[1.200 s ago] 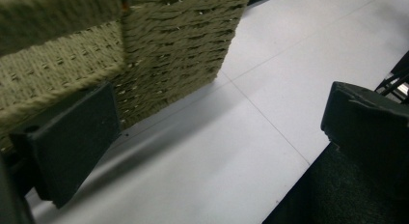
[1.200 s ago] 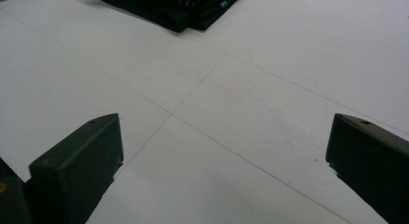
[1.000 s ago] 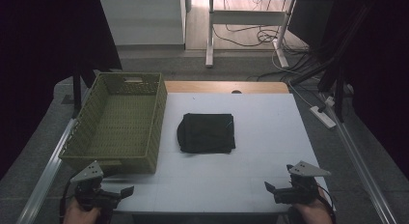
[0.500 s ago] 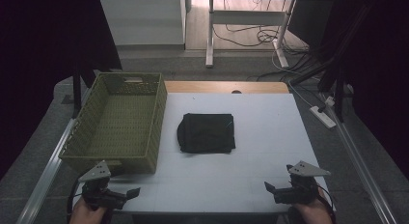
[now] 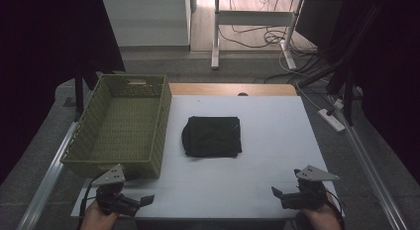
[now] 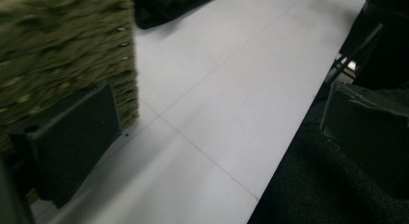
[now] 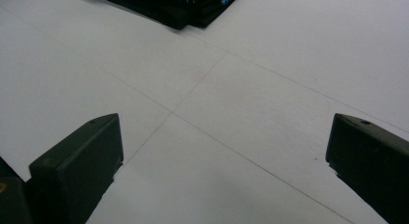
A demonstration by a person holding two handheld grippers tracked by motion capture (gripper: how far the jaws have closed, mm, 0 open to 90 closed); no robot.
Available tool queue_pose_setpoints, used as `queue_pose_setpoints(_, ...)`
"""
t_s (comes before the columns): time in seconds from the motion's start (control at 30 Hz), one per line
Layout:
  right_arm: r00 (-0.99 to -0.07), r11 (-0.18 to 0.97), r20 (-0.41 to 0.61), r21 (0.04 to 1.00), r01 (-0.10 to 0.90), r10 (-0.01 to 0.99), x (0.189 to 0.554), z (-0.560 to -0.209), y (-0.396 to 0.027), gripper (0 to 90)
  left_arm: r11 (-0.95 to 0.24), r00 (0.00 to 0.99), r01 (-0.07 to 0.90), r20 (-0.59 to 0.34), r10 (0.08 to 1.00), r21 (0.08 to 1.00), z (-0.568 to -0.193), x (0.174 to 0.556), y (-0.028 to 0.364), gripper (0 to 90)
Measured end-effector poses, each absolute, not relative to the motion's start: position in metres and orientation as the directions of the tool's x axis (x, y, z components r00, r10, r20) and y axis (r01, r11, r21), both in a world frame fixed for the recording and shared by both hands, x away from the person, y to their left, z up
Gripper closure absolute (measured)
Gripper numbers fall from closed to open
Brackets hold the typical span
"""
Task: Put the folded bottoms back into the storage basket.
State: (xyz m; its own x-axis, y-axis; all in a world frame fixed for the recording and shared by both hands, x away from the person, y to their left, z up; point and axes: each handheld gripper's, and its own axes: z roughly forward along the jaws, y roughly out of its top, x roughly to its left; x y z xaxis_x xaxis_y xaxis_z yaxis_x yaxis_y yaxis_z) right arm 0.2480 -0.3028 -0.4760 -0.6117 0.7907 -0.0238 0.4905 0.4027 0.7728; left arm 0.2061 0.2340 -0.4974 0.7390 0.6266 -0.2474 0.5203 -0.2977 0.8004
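A folded black cloth point(image 5: 212, 136) lies flat in the middle of the white table point(image 5: 267, 121). To its left stands an empty green woven basket point(image 5: 119, 121). My left gripper point(image 5: 141, 200) is held at the front left edge, just below the basket's near corner, open with nothing between its jaws. In the left gripper view point(image 6: 219, 137) the basket corner point(image 6: 62, 55) sits right beside one jaw and the cloth point(image 6: 169, 4) is far off at the top. My right gripper point(image 5: 278, 196) hovers open at the front right edge. The right gripper view point(image 7: 224, 161) has the cloth point(image 7: 178, 7) ahead.
Bare white tabletop point(image 7: 251, 84) with faint seam lines lies between both grippers and the cloth. Dark fabric point(image 6: 328, 185) lies past the table's front edge. A metal rail point(image 5: 44, 180) runs along the left side. Cables and a power strip point(image 5: 333, 120) lie on the floor beyond.
My left gripper has shifted a little to the right along the front edge. The right gripper, cloth and basket have stayed put.
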Motion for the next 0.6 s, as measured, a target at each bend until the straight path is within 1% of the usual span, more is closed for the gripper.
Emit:
queue_pose_setpoints(0.1,-0.613,0.404,-0.024,0.772,0.491,0.79,0.248,-0.476,-0.303,0.2,-0.335,0.768,0.498,-0.227,0.599,0.8,-0.498,0.208,0.223,0.0)
queue_pose_setpoints(0.33,-0.616,0.407,-0.024,0.77,0.491,0.788,0.248,-0.476,-0.302,0.2,-0.329,0.782,0.501,-0.255,0.569,0.801,-0.5,0.213,0.211,0.0)
queue_pose_setpoints(0.6,-0.62,0.412,-0.024,0.767,0.492,0.784,0.249,-0.477,-0.302,0.2,-0.367,0.808,0.499,-0.268,0.525,0.785,-0.504,0.219,0.19,0.0)
